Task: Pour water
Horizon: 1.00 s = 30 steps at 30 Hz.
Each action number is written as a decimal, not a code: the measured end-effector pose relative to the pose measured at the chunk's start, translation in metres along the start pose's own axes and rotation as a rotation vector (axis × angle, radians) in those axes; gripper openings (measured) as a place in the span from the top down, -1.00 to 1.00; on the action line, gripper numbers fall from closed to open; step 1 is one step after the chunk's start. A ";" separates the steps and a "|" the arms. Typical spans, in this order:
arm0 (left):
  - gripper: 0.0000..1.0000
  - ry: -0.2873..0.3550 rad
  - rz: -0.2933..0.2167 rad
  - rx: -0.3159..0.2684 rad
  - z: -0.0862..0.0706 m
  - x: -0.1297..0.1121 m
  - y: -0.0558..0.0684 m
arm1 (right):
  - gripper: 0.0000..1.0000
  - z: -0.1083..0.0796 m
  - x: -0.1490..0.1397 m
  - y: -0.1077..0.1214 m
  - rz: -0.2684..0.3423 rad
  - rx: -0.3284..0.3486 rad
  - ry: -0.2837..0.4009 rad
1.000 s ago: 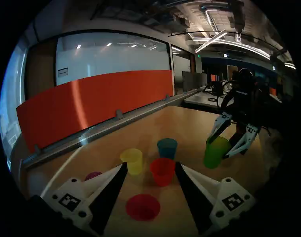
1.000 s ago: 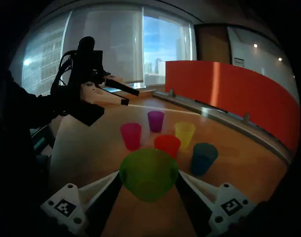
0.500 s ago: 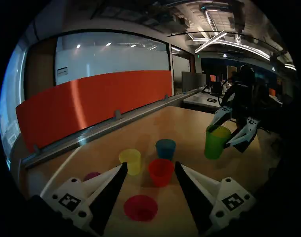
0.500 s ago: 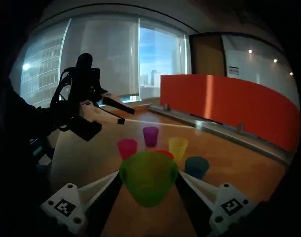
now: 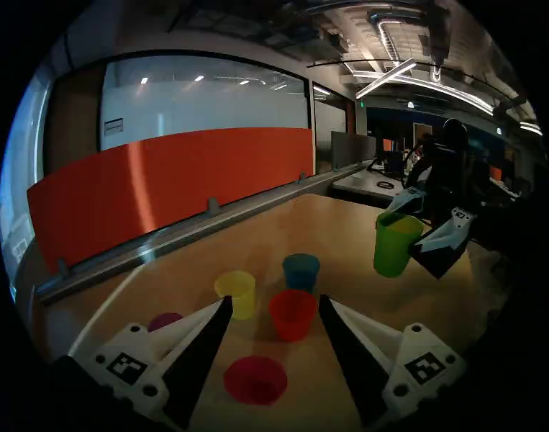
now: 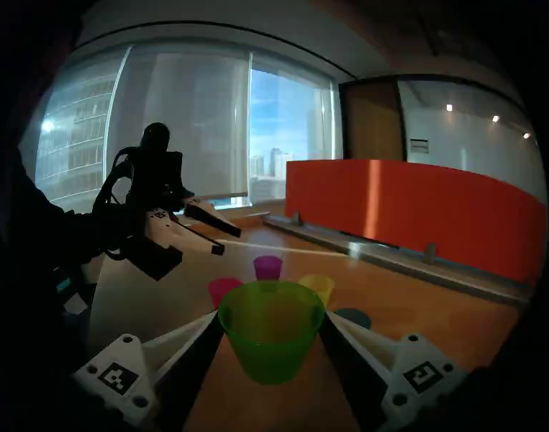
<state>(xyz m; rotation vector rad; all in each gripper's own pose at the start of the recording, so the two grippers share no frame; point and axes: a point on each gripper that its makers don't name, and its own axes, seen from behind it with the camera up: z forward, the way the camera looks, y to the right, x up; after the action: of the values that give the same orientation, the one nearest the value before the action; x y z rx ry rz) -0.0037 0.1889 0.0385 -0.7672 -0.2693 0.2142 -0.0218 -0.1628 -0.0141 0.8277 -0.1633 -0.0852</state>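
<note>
My right gripper (image 6: 272, 317) is shut on a translucent green cup (image 6: 272, 338), held upright above the wooden table (image 6: 432, 317). In the left gripper view that green cup (image 5: 393, 245) hangs at the right, well off the table, between the right gripper's (image 5: 420, 225) fingers. My left gripper (image 5: 274, 302) stands open and low over the table, with nothing between its fingers. A red cup (image 5: 292, 313) stands just beyond its tips. Around it are a yellow cup (image 5: 236, 293), a teal cup (image 5: 301, 271), a pink cup (image 5: 255, 379) and a purple cup (image 5: 165, 320).
An orange partition (image 5: 173, 180) with a metal rail runs along the table's far edge. In the right gripper view the left gripper (image 6: 224, 241) and a dark sleeve (image 6: 51, 237) are at the left, before large windows (image 6: 180, 129). Desks and a dark office lie behind the right gripper.
My right gripper has risen with the green cup, which has left the table. The cups on the table sit lower in its view. My left gripper has barely moved.
</note>
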 end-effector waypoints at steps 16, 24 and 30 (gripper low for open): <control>-0.78 -0.001 0.009 -0.005 0.001 0.003 0.001 | -0.86 0.000 0.011 0.006 -0.014 -0.045 0.036; -0.78 -0.019 0.022 -0.014 0.007 0.003 0.003 | -0.85 -0.006 0.015 0.018 -0.005 -0.102 0.044; -0.78 -0.038 0.025 -0.023 0.013 0.003 0.004 | -0.85 -0.015 0.020 0.029 -0.005 -0.163 0.048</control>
<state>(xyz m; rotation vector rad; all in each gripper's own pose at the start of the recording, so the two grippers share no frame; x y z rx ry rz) -0.0051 0.2012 0.0452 -0.7903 -0.2989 0.2501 0.0004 -0.1353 -0.0002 0.6665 -0.1073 -0.0817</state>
